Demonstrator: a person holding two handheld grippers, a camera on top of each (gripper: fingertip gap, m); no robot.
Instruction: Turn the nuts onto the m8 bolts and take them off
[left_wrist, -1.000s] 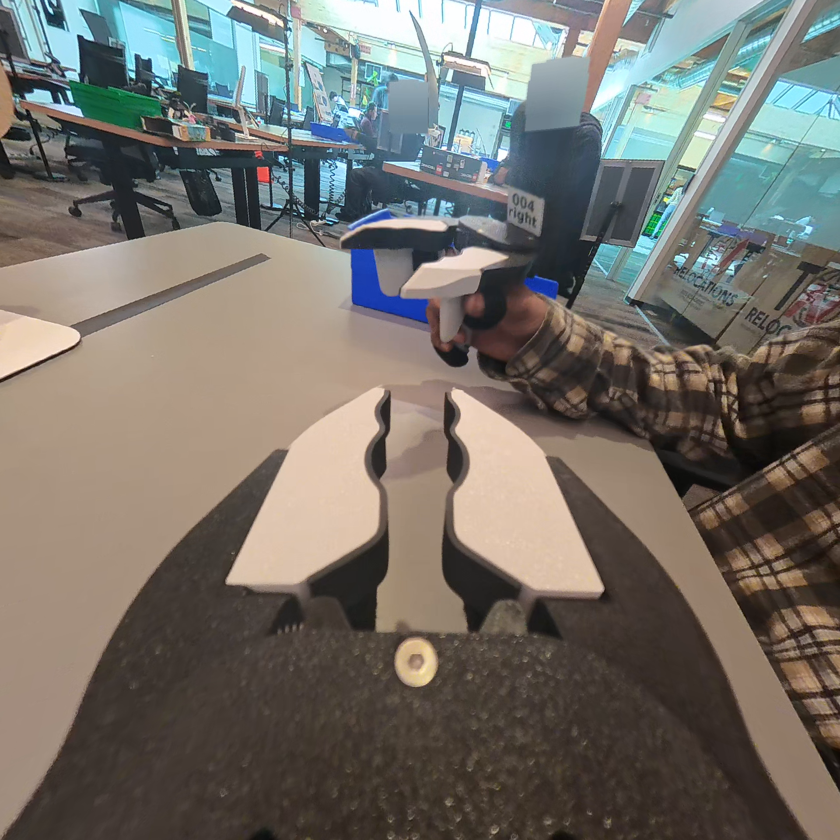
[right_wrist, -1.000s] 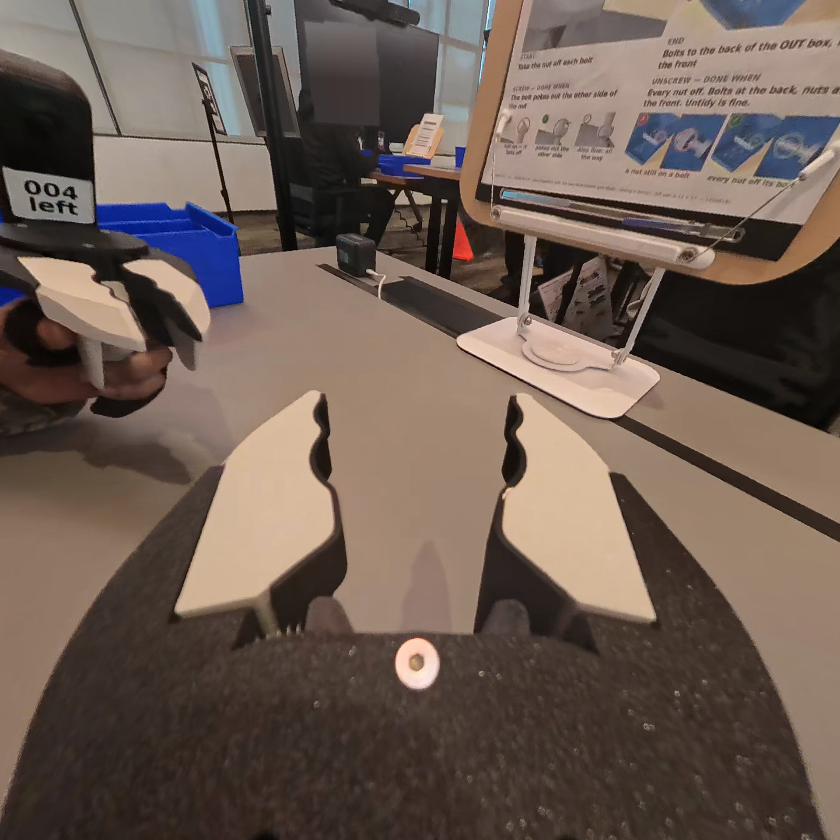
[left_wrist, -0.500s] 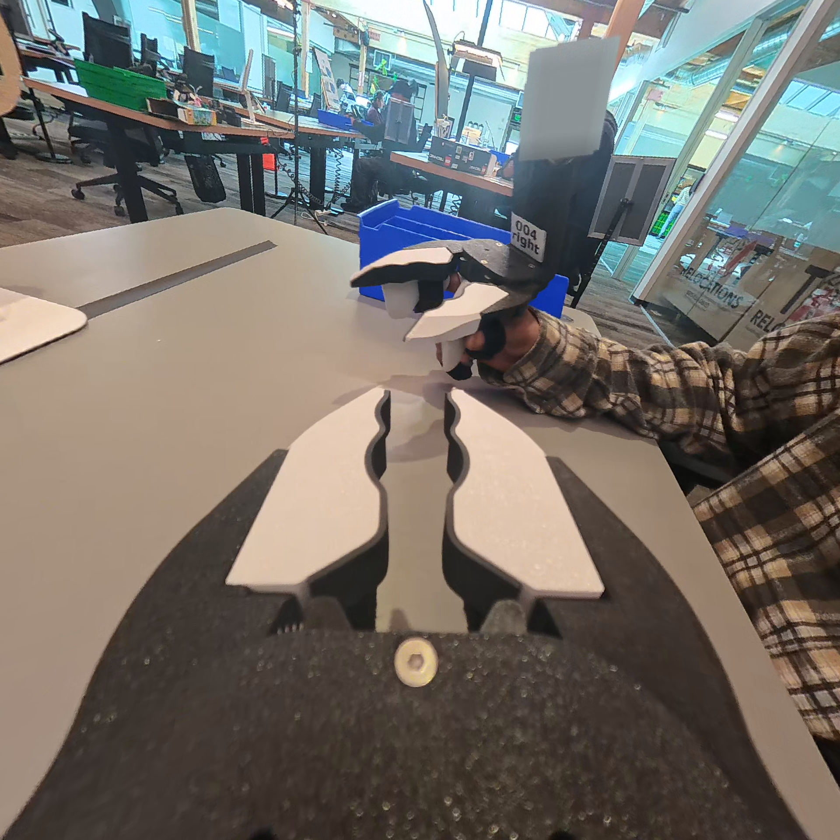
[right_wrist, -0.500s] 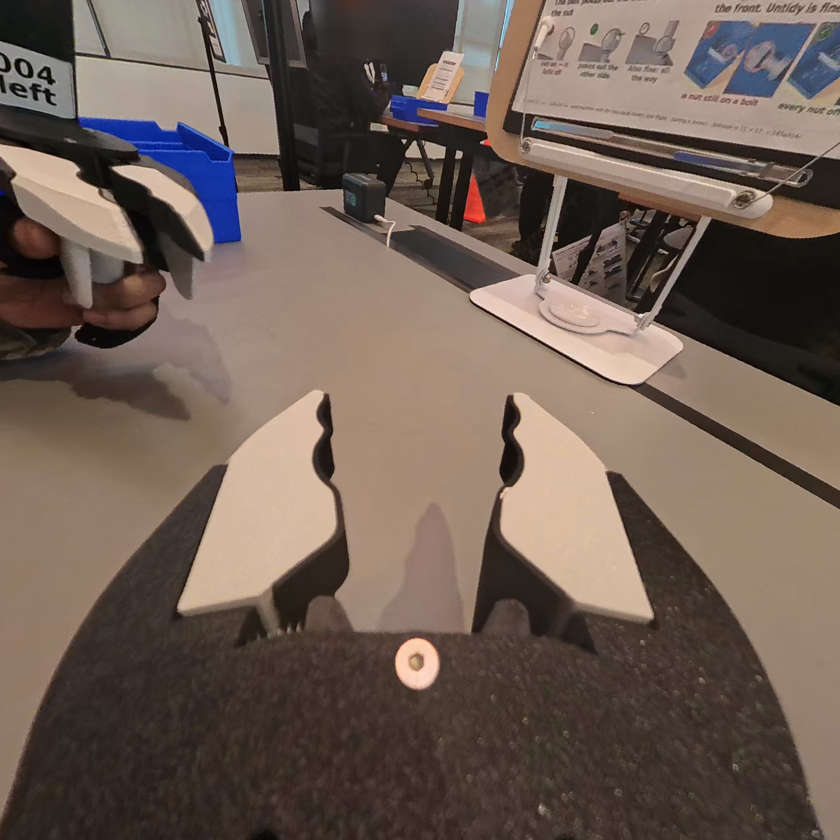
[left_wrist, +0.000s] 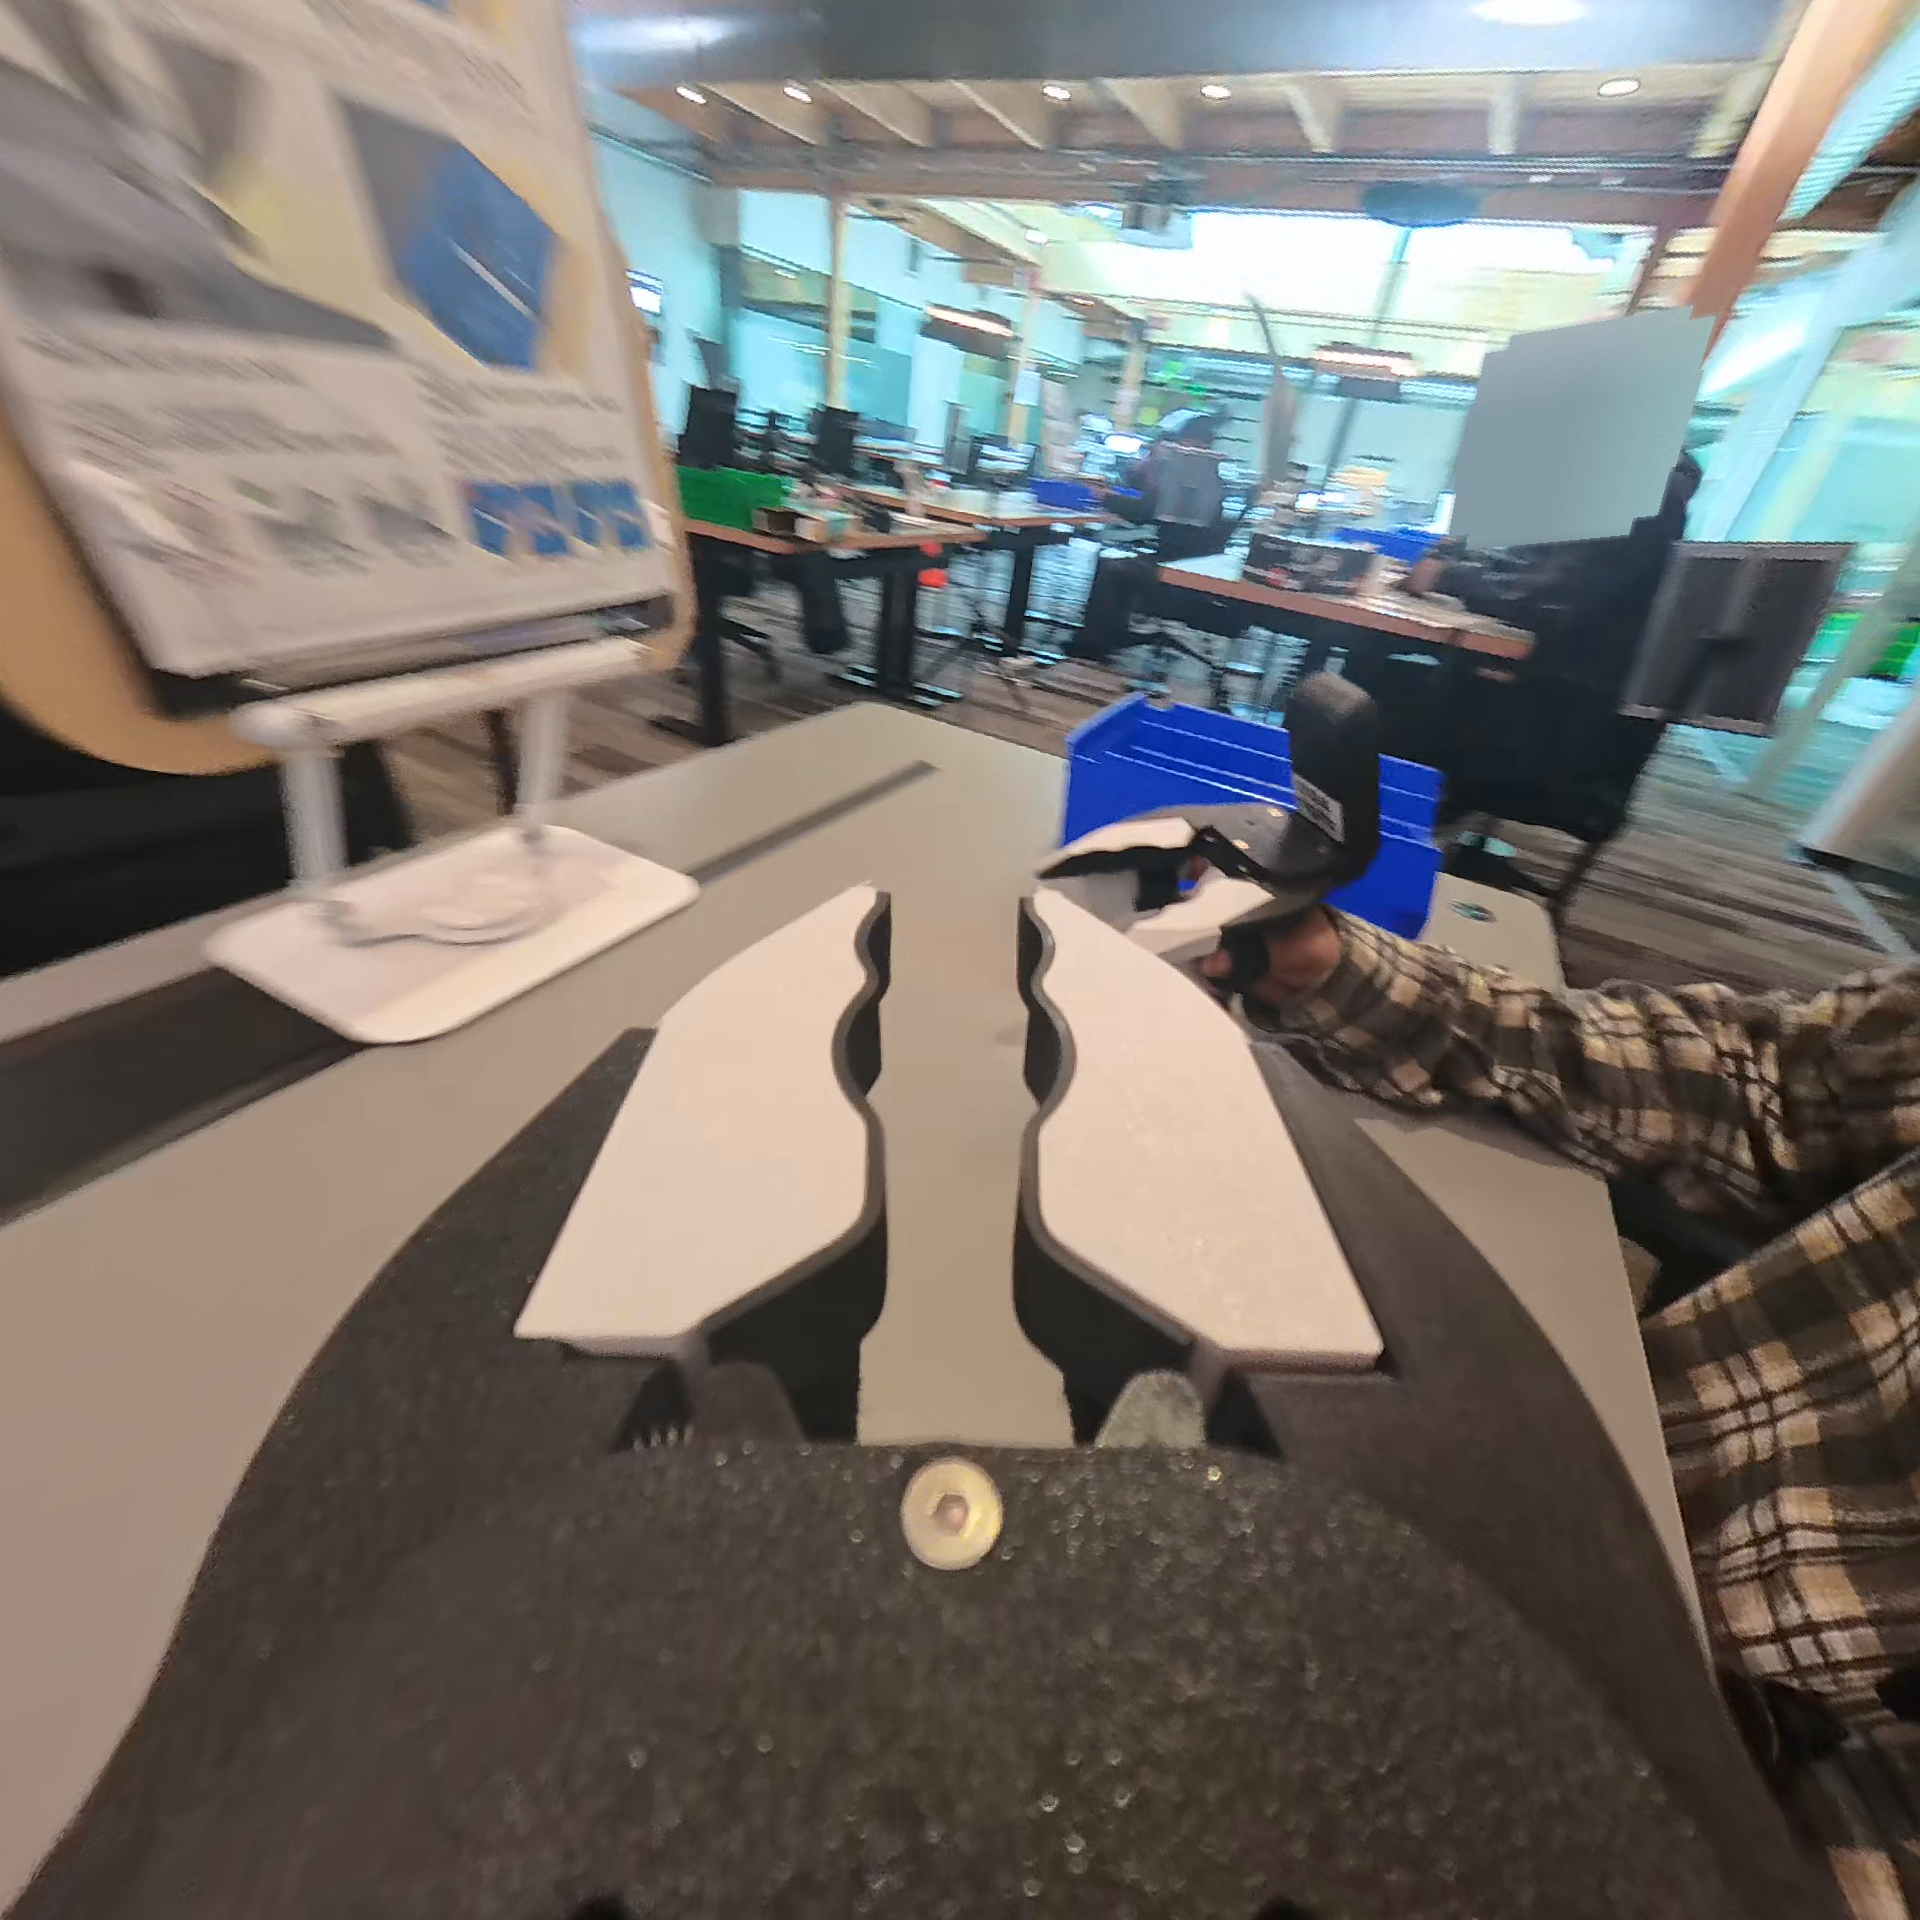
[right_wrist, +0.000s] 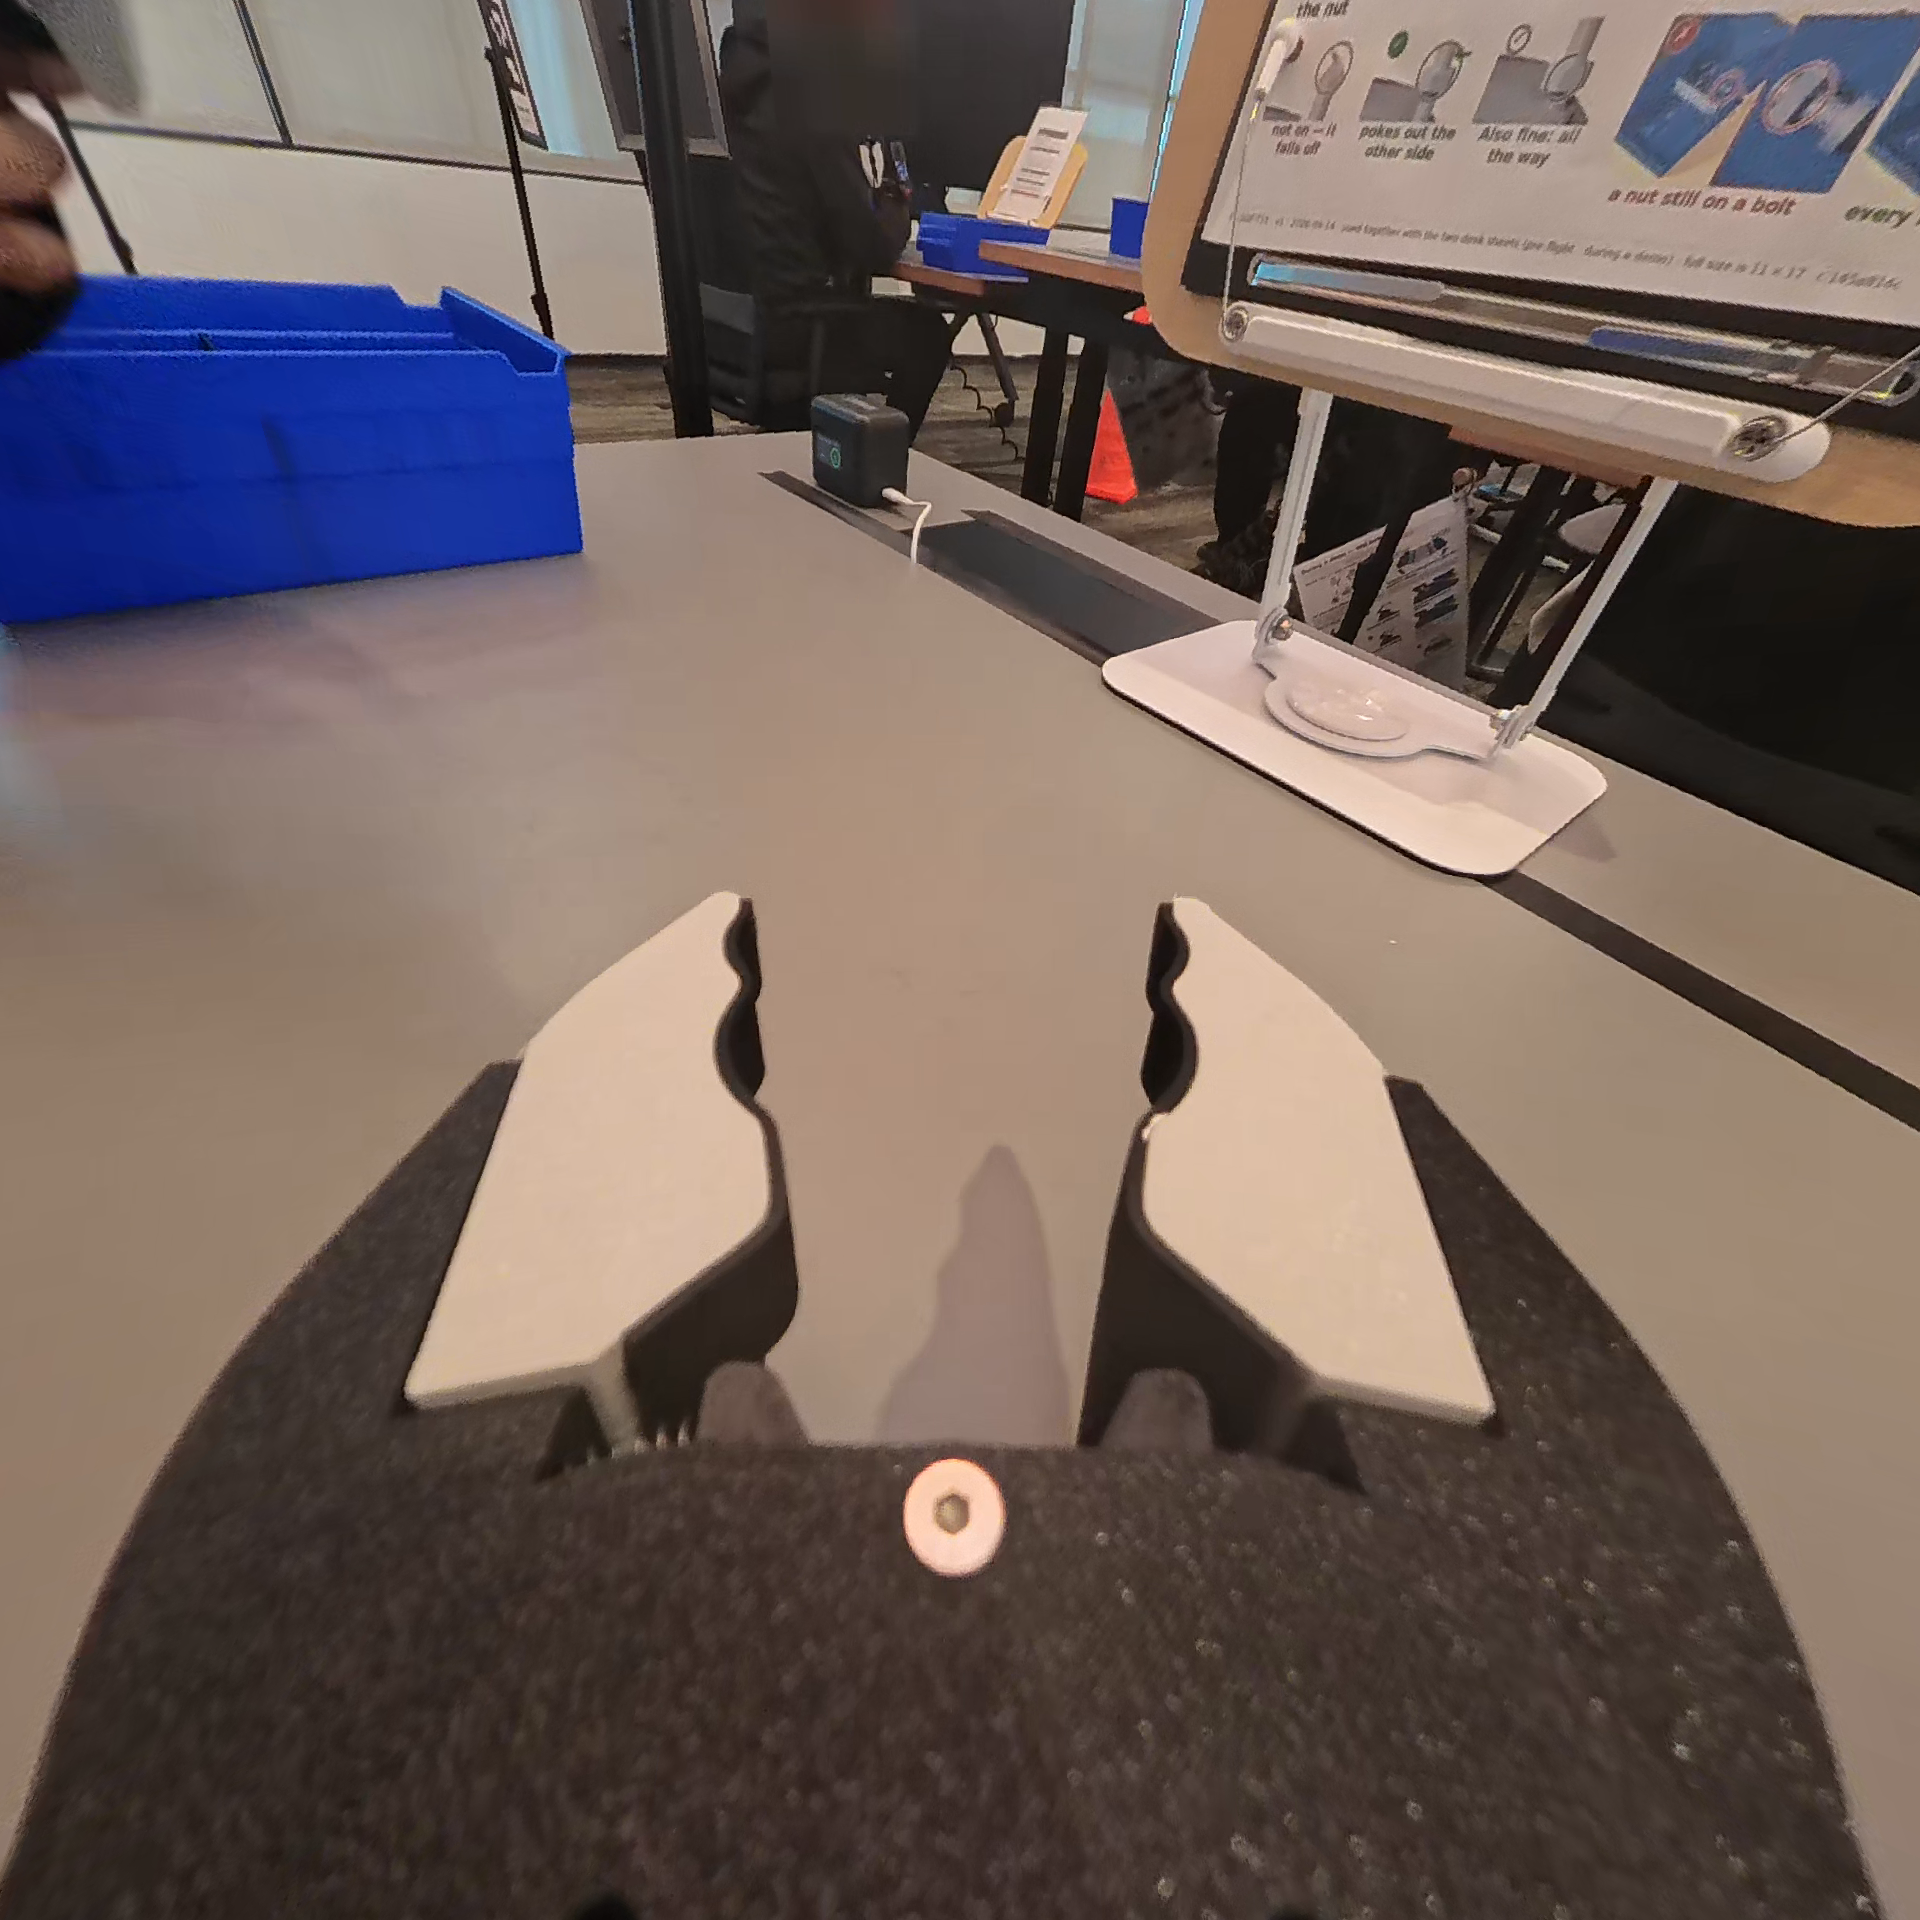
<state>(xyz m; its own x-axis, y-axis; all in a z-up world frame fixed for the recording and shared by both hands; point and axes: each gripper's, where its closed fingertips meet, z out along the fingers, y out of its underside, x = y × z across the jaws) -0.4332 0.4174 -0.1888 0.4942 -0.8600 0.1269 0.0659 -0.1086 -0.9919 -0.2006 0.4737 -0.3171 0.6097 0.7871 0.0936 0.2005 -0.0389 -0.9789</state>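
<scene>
No nuts or bolts show in either view. My left gripper (left_wrist: 954, 906) hovers low over the grey table (left_wrist: 208, 1299), its jaws a narrow gap apart with nothing between them. My right gripper (right_wrist: 954, 909) is wide open and empty, also low over the table (right_wrist: 623, 748). In the left wrist view the right gripper (left_wrist: 1153, 883) shows farther off, held by a hand in a plaid sleeve (left_wrist: 1558, 1070), just in front of a blue bin (left_wrist: 1226, 769). The blue bin (right_wrist: 281, 447) stands at the far left of the right wrist view; its inside is hidden.
An instruction board on a white stand (left_wrist: 457, 925) stands at the left of the left wrist view, and the stand (right_wrist: 1351, 748) at the right of the right wrist view. A small black device with a white cable (right_wrist: 857, 452) sits by a dark table slot. A blurred hand (right_wrist: 31, 208) shows top left. My hands' fingertips stand some 25 cm from each other.
The left wrist view has swung left, bringing the instruction board into sight, and the right gripper now sits farther off to the right. The left gripper has left the right wrist view. Both jaws kept their gaps.
</scene>
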